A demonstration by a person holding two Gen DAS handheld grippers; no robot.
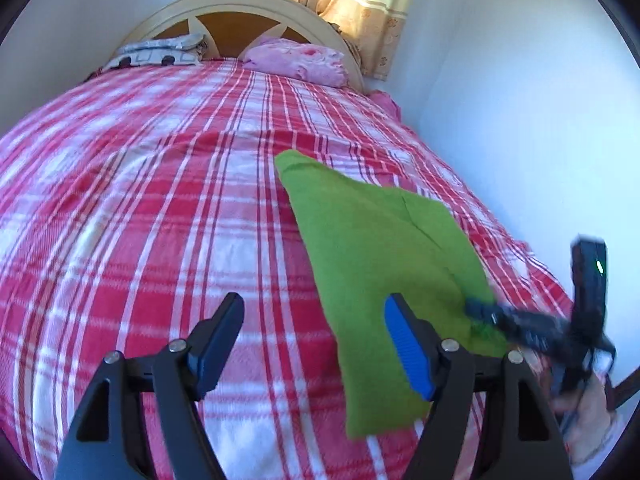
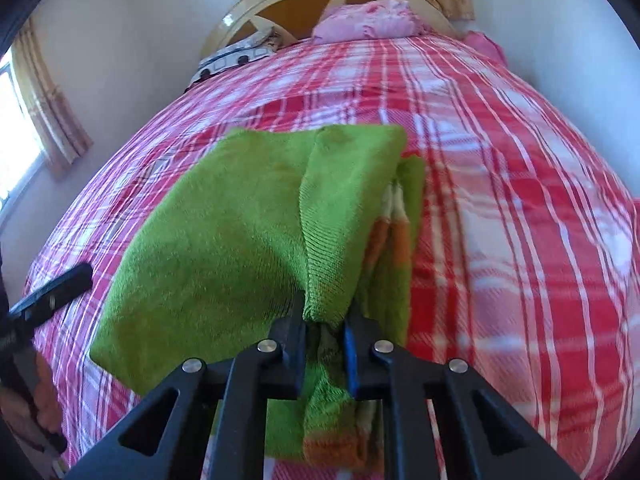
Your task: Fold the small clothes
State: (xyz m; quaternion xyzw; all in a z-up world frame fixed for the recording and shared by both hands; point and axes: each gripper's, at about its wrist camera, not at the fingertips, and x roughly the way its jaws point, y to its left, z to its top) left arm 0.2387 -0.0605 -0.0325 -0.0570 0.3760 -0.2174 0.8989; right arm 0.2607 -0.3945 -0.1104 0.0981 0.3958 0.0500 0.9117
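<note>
Two grippers work over a red-and-white plaid blanket [image 1: 160,208] covering the bed; the right gripper [image 2: 324,320] is clenched on a bunched fold of the green garment [image 2: 224,248], which lies partly folded on the blanket with orange and white stripes showing at its edge. The left gripper [image 1: 314,340] hangs released beside the garment, jaws spread wide and grasping nothing; a pink pillow [image 1: 296,62] rests against the headboard [image 1: 240,4].

Bright daylight through the curtain [image 1: 352,4] behind the headboard [image 1: 240,12], blown out to glare. Strong fisheye bulge, dark corners. Motion blur on the right claw [image 1: 480,312] and across the plaid bedspread [image 2: 520,200].
</note>
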